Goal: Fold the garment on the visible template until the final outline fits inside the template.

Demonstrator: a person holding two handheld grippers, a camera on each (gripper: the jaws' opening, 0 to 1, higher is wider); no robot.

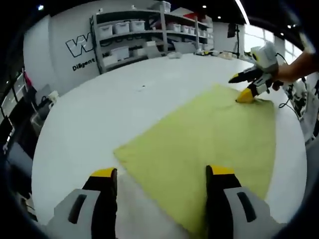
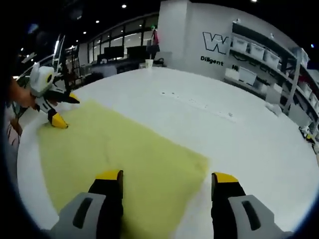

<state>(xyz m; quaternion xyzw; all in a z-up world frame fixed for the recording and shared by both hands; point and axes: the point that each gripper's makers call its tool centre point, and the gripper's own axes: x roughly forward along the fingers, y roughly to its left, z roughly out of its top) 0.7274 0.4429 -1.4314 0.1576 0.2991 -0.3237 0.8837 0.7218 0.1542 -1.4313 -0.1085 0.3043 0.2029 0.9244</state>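
The left gripper (image 1: 162,172) hangs open over the near corner of the yellow garment (image 1: 209,144) flat on the white table (image 1: 109,104), while the right gripper (image 2: 167,177), also open, stands over the opposite corner along its diagonal.

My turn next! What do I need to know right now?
Left gripper: open, hovering at one corner of the yellow cloth.
Right gripper: open, at the opposite corner; seen from the left gripper view, its tips touch the cloth edge.
The cloth lies flat and spread on the white table.
Done: no fold yet. No template outline is visible.
Left: grip the corners, then fold.
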